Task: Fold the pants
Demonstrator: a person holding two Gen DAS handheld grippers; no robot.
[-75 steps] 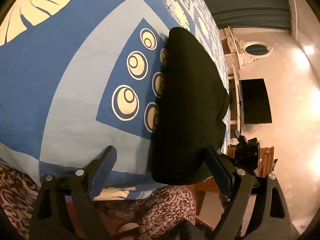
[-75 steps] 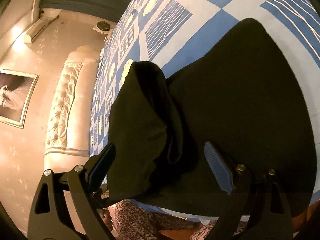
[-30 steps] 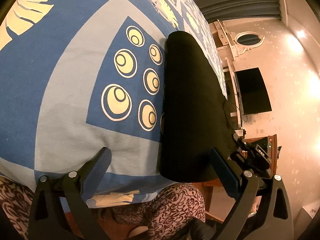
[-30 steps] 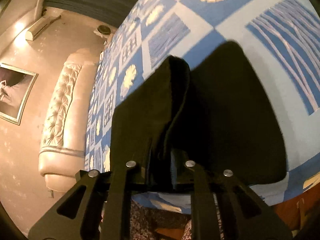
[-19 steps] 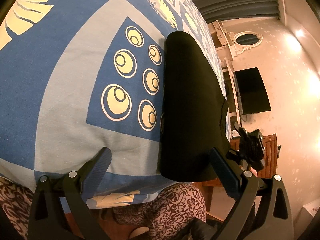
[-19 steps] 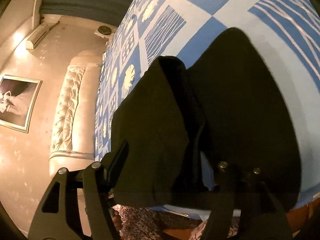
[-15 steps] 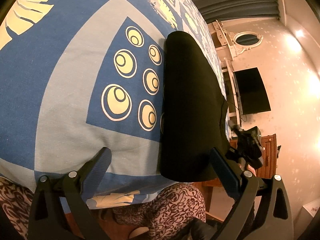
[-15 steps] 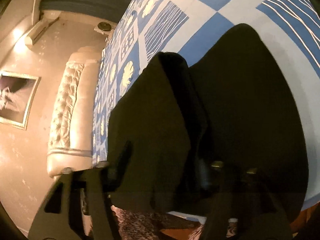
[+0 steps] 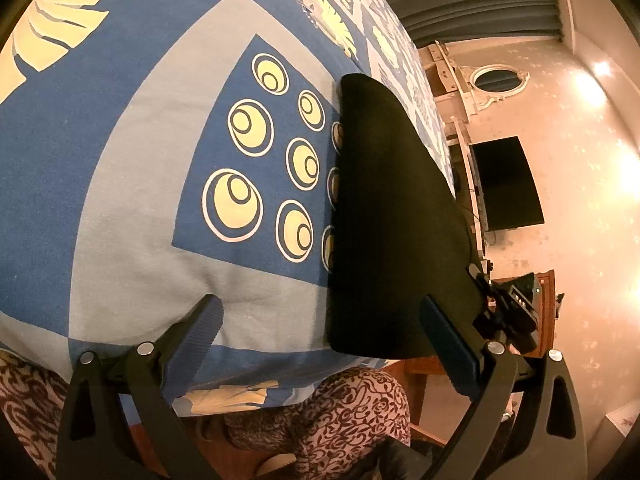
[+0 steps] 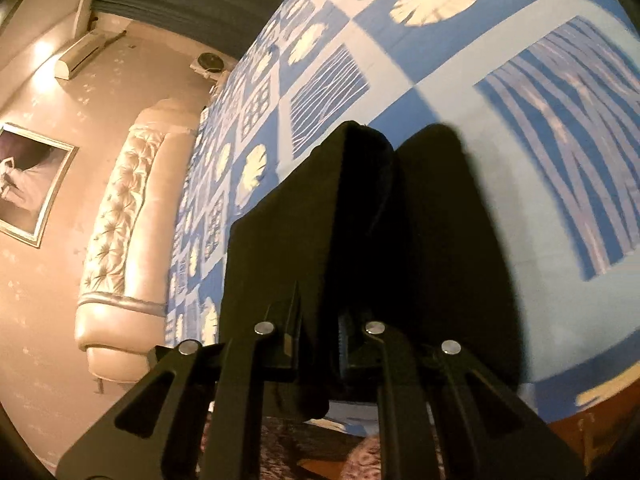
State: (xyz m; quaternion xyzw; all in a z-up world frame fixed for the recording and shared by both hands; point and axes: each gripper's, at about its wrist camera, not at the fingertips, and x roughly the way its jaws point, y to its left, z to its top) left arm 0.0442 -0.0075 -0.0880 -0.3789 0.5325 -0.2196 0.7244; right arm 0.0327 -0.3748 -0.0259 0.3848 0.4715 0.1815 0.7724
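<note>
One fold at least looked done — the black pants lay doubled on the bedspread. The right gripper pinched a raised layer; the left gripper hung spread, holding nothing — more folding remained.

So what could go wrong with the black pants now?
The right gripper is shut on just the near edge of the black pants, so the cloth could slip out when it is lifted.

The pants lie right at the edge of the blue patterned bedspread. A pull toward the person might drag them off the bed.

The left gripper is open and holds nothing, so one side could sag and spoil the fold.
</note>
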